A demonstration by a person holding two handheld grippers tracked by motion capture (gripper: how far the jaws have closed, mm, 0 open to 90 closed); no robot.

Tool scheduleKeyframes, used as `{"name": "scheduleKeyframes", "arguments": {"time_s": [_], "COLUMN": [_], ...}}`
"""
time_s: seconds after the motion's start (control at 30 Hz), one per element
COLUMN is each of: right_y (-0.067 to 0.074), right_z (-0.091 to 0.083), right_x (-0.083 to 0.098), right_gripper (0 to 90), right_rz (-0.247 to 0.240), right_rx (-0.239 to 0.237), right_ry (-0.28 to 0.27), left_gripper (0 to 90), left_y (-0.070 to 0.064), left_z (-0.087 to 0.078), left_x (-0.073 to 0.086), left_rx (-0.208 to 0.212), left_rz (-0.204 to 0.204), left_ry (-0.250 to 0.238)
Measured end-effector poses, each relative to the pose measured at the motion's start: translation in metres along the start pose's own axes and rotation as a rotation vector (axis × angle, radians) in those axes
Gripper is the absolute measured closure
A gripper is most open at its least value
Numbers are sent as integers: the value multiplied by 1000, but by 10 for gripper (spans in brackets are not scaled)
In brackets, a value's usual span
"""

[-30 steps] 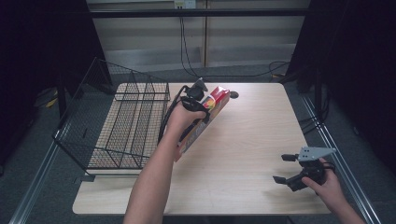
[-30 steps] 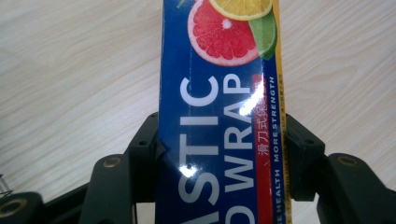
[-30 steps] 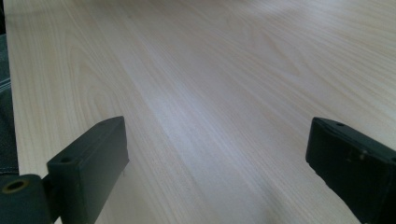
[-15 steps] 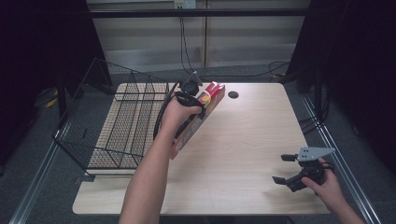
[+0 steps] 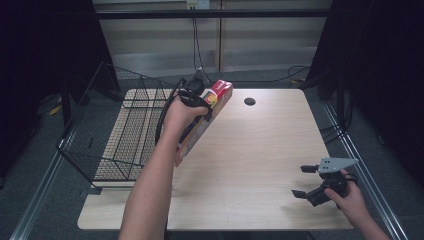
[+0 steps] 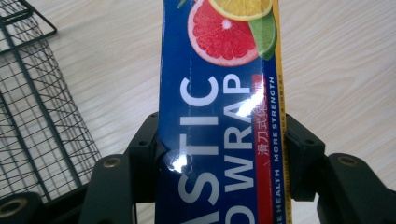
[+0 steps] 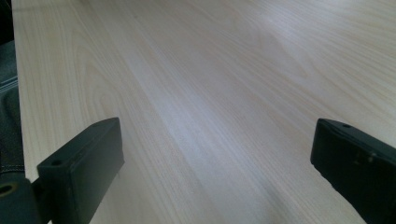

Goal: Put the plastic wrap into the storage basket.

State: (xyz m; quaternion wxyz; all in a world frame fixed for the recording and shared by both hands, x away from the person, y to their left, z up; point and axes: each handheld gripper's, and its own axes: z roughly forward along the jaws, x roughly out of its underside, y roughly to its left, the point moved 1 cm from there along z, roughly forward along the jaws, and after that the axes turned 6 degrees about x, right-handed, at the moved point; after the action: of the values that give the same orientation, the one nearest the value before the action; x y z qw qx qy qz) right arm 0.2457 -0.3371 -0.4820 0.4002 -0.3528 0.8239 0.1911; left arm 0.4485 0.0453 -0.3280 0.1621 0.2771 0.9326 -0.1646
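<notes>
A: What is seen on the table?

B: A wire basket is set at its left edge. Just beside it, a plastic-wrap box is held tilted above the wood, clamped between the jaws of the left gripper.

A: And the right gripper?

B: It is kept low near the right corner, well apart; its jaws are spread wide, and nothing is held.
</notes>
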Motion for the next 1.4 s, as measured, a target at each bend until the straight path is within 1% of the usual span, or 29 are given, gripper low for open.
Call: {"name": "scheduleKeyframes", "arguments": {"time_s": [0.03,0.07,0.1,0.13,0.23,0.27,0.37,0.5,0.53,0.57,0.63,0.67,0.7,0.83,0.87,0.9,0.93,0.97,1.0,1.03,1.07,1.1,1.13,1.17,1.2,1.3,1.33,1.37,1.4], "right_y": [0,0,0,0,0,-1,-1,0,0,0,0,0,0,-1,-1,0,0,0,0,0,0,0,0,0,0,0,0,0,0], "right_z": [0,0,0,0,-1,-1,-2,-1,-1,-1,-1,-1,-1,-1,-1,-1,-1,-1,-1,-1,-1,-1,-1,-1,-1,-1,-1,-1,-1], "right_x": [0,0,0,0,0,0,0,0,0,0,0,0,0,0,0,0,-1,-1,-1,-1,-1,-1,-1,-1,-1,-1,-1,-1,-1], "right_gripper": [22,23,23,23,23,23,23,24,24,24,24,24,24,24,24,24,24,24,24,24,24,24,24,24,24,24,24,24,24], "right_rz": [0,-1,0,1,3,0,2,-1,-3,-3,-4,-4,-1,1,3,1,-2,-2,-1,-2,0,0,0,0,-2,0,-2,-1,-2], "right_rx": [1,1,-2,-1,5,6,5,1,1,1,5,5,6,5,3,5,8,7,7,8,6,6,6,6,6,6,8,6,5], "right_ry": [1,0,-1,-2,0,-6,-3,-1,1,1,1,0,-1,-3,-1,0,-2,-3,-3,-3,-2,-2,-1,-1,-1,-2,-3,-2,-2], "left_gripper": [431,431,432,432,432,431,431,432,431,431,431,431,431,431,431,431,431,431,431,431,431,431,431,431,431,431,431,431,431], "left_y": [1,1,2,2,5,6,8,13,13,14,16,18,17,22,23,24,24,25,26,27,27,27,28,28,28,30,30,31,32], "left_z": [-3,-5,-7,-8,-12,-14,-18,-26,-27,-30,-32,-35,-35,-42,-44,-46,-47,-48,-49,-50,-51,-52,-54,-54,-55,-57,-58,-59,-60], "left_x": [0,0,0,1,2,2,3,5,5,5,6,7,7,9,9,9,10,10,10,11,11,11,11,11,12,12,12,13,13], "left_rx": [2,4,2,3,-7,-7,-8,-21,-20,-18,-19,-27,-31,-36,-34,-38,-42,-43,-42,-42,-38,-34,-42,-44,-46,-49,-48,-51,-51], "left_rz": [7,1,5,-6,-19,-14,-35,-39,-51,-43,-61,-53,-69,-75,-87,-79,-92,-90,-103,-92,-96,-111,-103,-112,-114,-110,-122,-112,-113], "left_ry": [4,6,7,5,7,4,-10,1,-2,1,-12,-3,-9,-7,-12,-7,-16,-11,-21,-13,-18,-26,-17,-27,-24,-24,-24,-19,-17]}}
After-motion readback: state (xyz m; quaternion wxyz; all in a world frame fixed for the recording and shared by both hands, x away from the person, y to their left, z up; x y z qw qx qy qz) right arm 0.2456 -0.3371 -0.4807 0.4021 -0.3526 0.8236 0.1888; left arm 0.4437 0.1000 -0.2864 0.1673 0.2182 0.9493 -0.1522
